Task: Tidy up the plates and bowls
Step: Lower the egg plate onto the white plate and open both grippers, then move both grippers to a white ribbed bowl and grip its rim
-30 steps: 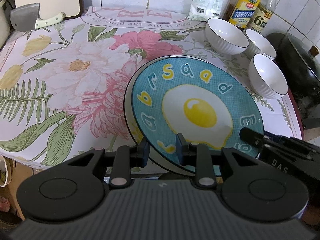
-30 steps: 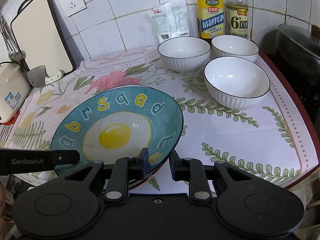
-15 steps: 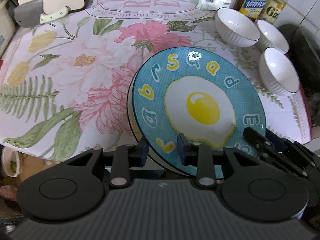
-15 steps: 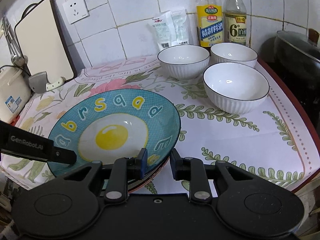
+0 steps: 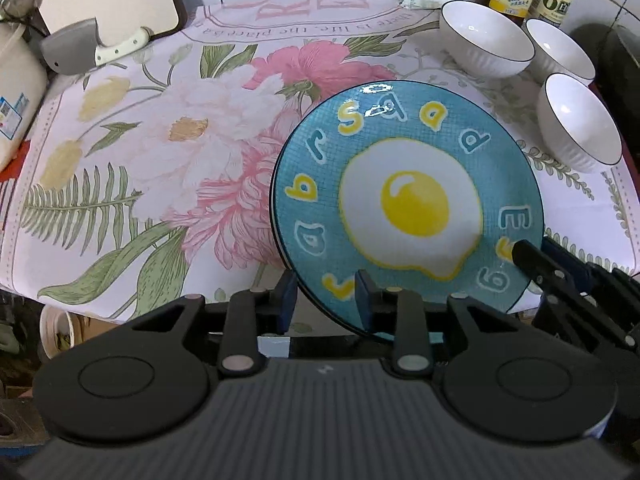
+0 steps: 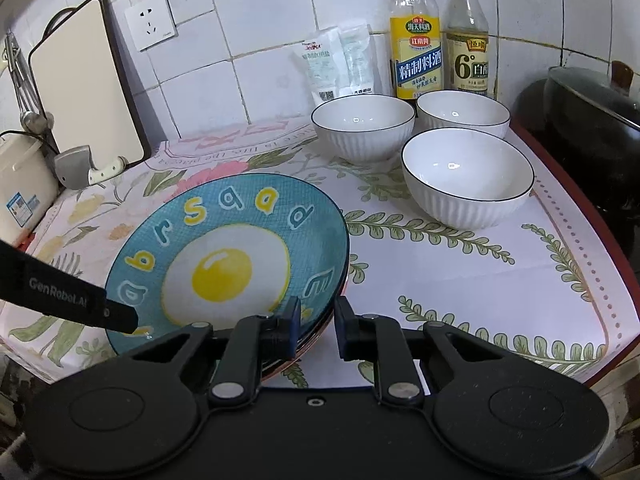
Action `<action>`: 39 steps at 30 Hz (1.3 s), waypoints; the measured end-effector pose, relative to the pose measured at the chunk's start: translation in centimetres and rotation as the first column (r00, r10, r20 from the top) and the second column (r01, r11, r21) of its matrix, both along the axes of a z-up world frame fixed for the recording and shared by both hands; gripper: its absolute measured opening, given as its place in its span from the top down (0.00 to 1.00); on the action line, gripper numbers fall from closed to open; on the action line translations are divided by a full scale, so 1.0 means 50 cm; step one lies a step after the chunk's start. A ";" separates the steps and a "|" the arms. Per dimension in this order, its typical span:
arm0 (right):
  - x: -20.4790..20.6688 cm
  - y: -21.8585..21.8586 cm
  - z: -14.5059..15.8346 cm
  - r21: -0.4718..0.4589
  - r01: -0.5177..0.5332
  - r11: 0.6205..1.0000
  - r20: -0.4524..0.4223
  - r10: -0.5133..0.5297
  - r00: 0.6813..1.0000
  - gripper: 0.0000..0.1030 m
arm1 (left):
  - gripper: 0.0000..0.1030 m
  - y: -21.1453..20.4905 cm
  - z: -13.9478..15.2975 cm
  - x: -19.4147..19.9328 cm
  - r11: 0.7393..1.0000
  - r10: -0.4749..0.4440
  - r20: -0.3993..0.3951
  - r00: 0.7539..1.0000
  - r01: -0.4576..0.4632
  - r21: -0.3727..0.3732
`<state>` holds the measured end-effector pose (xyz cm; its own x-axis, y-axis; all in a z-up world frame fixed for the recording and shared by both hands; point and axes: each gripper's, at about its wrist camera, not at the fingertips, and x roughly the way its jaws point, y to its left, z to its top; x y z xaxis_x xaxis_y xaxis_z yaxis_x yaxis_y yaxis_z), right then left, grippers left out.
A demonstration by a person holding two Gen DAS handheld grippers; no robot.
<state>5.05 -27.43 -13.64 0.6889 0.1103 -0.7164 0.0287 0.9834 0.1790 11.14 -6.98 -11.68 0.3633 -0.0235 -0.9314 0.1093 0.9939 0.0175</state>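
A blue plate with a fried-egg picture (image 5: 412,200) (image 6: 224,272) tops a small stack of plates at the front of the floral tablecloth (image 5: 160,152), its near rim reaching past the table's edge. My left gripper (image 5: 325,296) is shut on the stack's near-left rim. My right gripper (image 6: 318,320) is closing its jaws on the near-right rim, which sits between the pads. Each gripper also shows in the other's view: the right gripper (image 5: 560,280), the left gripper (image 6: 80,304). Three empty white bowls (image 6: 362,128) (image 6: 464,114) (image 6: 466,176) stand at the back right.
Two bottles (image 6: 416,40) (image 6: 468,44) and white packets (image 6: 340,64) line the tiled wall. A cleaver (image 6: 88,168) and a cutting board (image 6: 80,80) are at the back left beside a white appliance (image 6: 20,188). A dark lidded wok (image 6: 592,120) sits right of the table.
The left wrist view has tipped, so the stack looks flatter and less of the white plate below shows. The right jaws have narrowed on the rim. The bowls have not moved.
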 end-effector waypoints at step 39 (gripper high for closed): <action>-0.064 -0.316 0.133 -0.010 -0.046 0.999 0.283 0.047 0.958 0.36 | 0.43 -0.232 0.142 -0.024 0.935 -0.127 0.338 0.932 0.226 -0.273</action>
